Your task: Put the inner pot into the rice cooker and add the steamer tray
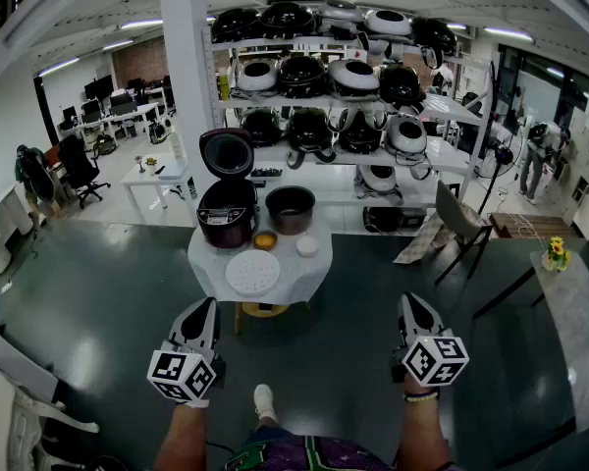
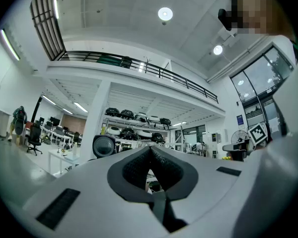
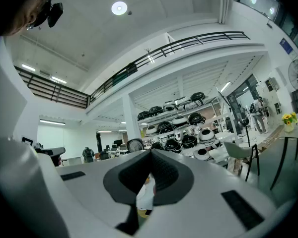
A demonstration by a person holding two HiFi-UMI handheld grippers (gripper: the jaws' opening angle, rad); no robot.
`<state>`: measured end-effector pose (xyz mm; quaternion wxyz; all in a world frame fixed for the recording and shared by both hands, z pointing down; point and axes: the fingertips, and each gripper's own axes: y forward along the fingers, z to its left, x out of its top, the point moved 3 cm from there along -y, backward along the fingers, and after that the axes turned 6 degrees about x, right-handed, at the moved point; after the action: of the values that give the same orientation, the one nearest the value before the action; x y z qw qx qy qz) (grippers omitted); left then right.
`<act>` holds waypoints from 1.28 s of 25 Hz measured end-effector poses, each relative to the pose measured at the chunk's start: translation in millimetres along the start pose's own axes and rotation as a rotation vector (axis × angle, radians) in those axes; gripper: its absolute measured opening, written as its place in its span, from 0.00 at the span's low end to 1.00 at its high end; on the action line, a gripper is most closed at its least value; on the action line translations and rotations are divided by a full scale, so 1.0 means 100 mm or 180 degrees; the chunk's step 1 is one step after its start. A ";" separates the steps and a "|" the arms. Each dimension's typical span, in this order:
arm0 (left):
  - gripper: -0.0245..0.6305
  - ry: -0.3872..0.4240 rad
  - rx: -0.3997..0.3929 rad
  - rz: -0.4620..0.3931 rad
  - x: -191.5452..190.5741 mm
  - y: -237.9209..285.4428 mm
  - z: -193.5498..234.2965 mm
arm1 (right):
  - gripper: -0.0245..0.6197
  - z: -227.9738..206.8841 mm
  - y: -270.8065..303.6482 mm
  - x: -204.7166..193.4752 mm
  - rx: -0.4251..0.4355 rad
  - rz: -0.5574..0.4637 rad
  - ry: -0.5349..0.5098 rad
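Open floor point(image 1: 353, 292) separates the left gripper point(image 1: 206, 304) and right gripper point(image 1: 410, 300) from the table point(image 1: 309, 271) edge. Fingers point(image 2: 134, 168) are pressed together, empty. The inner pot point(image 1: 291, 209), rice cooker point(image 1: 226, 214) and steamer tray point(image 1: 252, 273) stand well beyond the fingertips.

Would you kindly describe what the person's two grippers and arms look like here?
The left gripper and right gripper are pale grey tapered shells with dark textured pads. Each carries a white cube with black square markers. A beaded band circles the right wrist; no sleeves show.
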<state>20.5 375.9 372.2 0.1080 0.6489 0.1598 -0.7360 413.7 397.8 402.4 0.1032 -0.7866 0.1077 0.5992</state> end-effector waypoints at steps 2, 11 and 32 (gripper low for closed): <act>0.07 0.0010 0.0024 -0.0018 0.04 0.01 0.01 | 0.04 0.00 0.03 0.02 0.0002 0.0013 -0.0014; 0.07 -0.0055 0.0078 -0.0003 0.02 0.01 0.13 | 0.04 0.07 0.15 0.00 0.0066 0.0042 0.0012; 0.07 -0.0105 0.0130 -0.0027 0.10 0.74 0.69 | 0.05 0.07 1.14 0.13 0.0184 -0.0030 0.0156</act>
<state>-16.9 282.6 363.0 0.0942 0.6381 0.1457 -0.7502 377.0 290.1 383.9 0.1262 -0.7982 0.1238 0.5759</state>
